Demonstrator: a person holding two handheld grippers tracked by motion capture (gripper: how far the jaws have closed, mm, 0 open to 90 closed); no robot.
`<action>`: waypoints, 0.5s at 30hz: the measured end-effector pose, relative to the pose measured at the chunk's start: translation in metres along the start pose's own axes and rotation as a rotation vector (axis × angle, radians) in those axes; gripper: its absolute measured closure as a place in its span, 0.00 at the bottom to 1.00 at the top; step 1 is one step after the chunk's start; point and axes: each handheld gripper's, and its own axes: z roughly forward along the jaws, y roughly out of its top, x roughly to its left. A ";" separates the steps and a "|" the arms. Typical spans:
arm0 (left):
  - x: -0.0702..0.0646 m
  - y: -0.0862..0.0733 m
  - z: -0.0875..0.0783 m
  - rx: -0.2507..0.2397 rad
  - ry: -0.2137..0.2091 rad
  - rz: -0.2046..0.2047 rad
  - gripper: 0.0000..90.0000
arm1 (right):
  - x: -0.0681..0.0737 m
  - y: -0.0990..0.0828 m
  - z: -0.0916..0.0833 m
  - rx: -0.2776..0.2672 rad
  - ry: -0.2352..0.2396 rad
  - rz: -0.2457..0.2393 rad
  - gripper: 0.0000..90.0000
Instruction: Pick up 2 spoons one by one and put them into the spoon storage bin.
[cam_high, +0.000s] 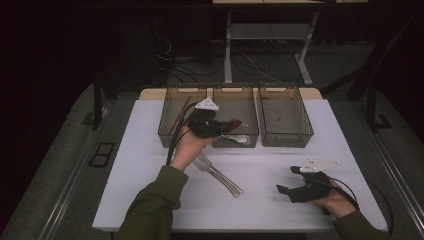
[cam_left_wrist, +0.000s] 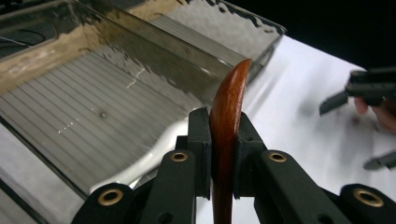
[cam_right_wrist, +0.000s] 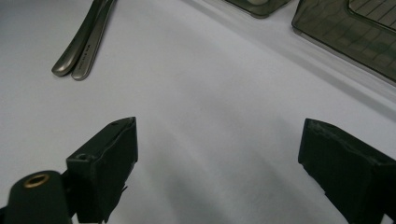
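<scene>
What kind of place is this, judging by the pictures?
Probably a lab or workshop test bench: a white table with three clear bins, cables on the floor, and a desk frame behind.

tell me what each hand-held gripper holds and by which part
Left hand-held gripper: shut on a wooden spoon, edge-on, partway along it; which part cannot be told. Right hand-held gripper: open, holding nothing.

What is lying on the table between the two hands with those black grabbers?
Metal cutlery lies side by side on the white table, seen in the high view. From there to the right gripper the table is bare.

wooden utensil (cam_left_wrist: 227, 116) lower end cut off
</scene>
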 end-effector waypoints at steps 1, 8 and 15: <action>0.002 0.003 0.002 -0.001 0.002 -0.002 0.89 | 0.000 0.000 0.000 -0.001 0.000 0.001 0.13; 0.012 0.021 0.015 -0.006 0.021 -0.010 0.89 | 0.000 0.000 0.000 -0.001 0.003 0.006 0.13; 0.023 0.038 0.030 -0.016 0.041 -0.024 0.89 | 0.000 0.000 -0.001 -0.004 0.008 0.006 0.13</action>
